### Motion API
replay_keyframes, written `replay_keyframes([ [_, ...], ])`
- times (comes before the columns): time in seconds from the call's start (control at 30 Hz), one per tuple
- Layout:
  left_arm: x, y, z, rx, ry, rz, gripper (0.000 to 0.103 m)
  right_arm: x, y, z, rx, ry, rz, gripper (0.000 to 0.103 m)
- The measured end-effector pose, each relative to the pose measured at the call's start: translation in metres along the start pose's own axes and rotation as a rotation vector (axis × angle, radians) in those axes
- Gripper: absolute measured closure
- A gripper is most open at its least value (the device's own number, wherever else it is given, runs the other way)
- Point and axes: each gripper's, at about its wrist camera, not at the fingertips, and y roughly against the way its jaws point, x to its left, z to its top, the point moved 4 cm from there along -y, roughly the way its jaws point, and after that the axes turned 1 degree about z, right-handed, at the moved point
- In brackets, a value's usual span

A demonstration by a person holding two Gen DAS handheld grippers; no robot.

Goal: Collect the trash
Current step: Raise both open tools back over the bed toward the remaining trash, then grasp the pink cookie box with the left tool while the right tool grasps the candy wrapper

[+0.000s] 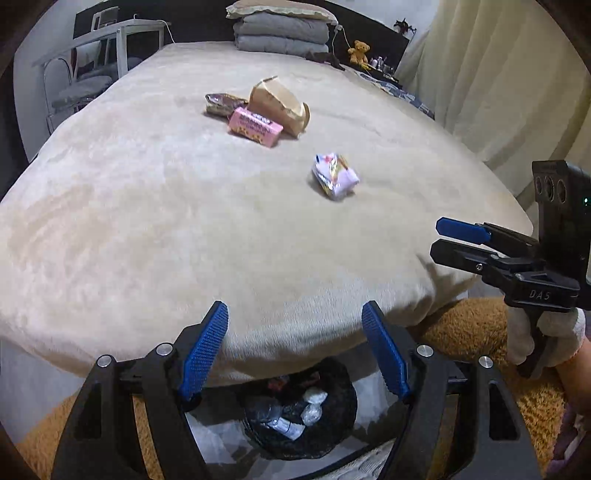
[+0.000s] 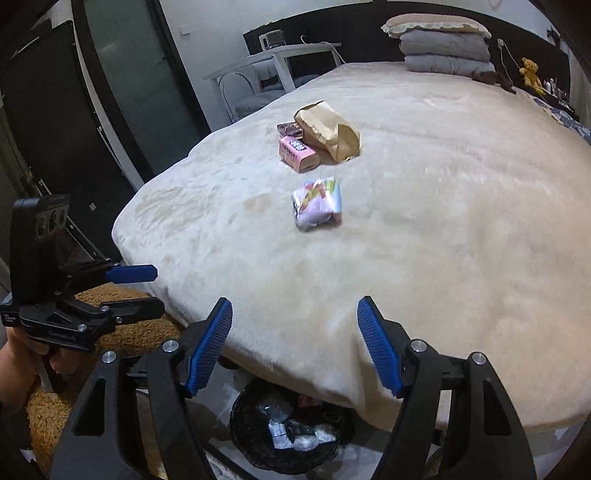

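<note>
A crumpled white and lilac wrapper [image 1: 335, 176] [image 2: 318, 203] lies alone on the cream bed. Farther back lie a pink box [image 1: 255, 127] [image 2: 297, 153], a brown paper bag [image 1: 279, 105] [image 2: 328, 130] and a dark shiny wrapper [image 1: 221, 103] [image 2: 289, 129], all close together. A black mesh bin [image 1: 334, 400] [image 2: 247, 424] with several bits of trash stands on the floor below the bed's edge. My left gripper [image 1: 295, 317] [image 2: 157, 290] is open and empty above the bin. My right gripper [image 2: 294, 314] [image 1: 436, 240] is open and empty beside it.
The bed [image 1: 184, 221] fills both views. Folded grey blankets with a pillow [image 1: 282, 33] and a teddy bear [image 1: 359, 51] sit at its far end. A white desk [image 2: 273, 59] and chair stand left. A tan fuzzy rug [image 1: 469, 328] covers the floor. Curtains [image 1: 498, 85] hang right.
</note>
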Motion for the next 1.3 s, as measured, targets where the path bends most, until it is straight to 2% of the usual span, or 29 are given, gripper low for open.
replay_keyframes([
  [0.13, 0.007, 0.008, 0.030, -0.044, -0.011, 0.012, 0.030, -0.007, -0.011, 0.020, -0.002, -0.014, -0.021, 0.033],
  [0.23, 0.012, 0.008, 0.048, -0.068, -0.025, 0.013, 0.030, -0.006, -0.024, 0.032, 0.007, -0.017, -0.020, 0.022],
  [0.27, 0.014, 0.008, 0.054, -0.069, -0.031, 0.012, 0.027, -0.006, -0.029, 0.035, 0.015, -0.011, -0.030, 0.021],
  [0.3, 0.016, 0.006, 0.059, -0.072, -0.035, 0.012, 0.019, -0.006, -0.033, 0.037, 0.019, -0.008, -0.043, 0.021],
  [0.33, 0.018, 0.005, 0.065, -0.080, -0.036, 0.014, 0.015, -0.007, -0.040, 0.041, 0.029, -0.011, -0.045, 0.021],
  [0.47, 0.024, 0.000, 0.084, -0.086, -0.076, 0.014, 0.012, -0.010, -0.062, 0.055, 0.054, -0.019, -0.064, 0.021],
  [0.5, 0.025, -0.001, 0.087, -0.093, -0.089, 0.025, 0.006, -0.011, -0.066, 0.059, 0.057, -0.019, -0.068, 0.021],
  [0.63, 0.037, -0.003, 0.104, -0.152, -0.104, 0.107, 0.007, -0.016, -0.089, 0.071, 0.087, -0.004, -0.105, 0.021],
  [0.73, 0.051, -0.012, 0.116, -0.141, -0.091, 0.122, 0.007, -0.014, -0.104, 0.077, 0.099, 0.033, -0.122, 0.021],
  [0.8, 0.058, -0.016, 0.122, -0.144, -0.090, 0.137, 0.007, -0.012, -0.112, 0.077, 0.118, 0.065, -0.140, 0.028],
  [0.87, 0.064, -0.022, 0.128, -0.148, -0.095, 0.149, 0.007, -0.012, -0.119, 0.074, 0.151, 0.082, -0.165, 0.054],
  [1.1, 0.069, -0.041, 0.144, -0.160, -0.133, 0.146, 0.007, -0.010, -0.108, 0.075, 0.122, 0.085, -0.161, 0.057],
  [1.3, 0.059, -0.059, 0.155, -0.163, -0.197, 0.116, 0.007, -0.015, -0.080, 0.077, 0.073, 0.041, -0.126, 0.057],
])
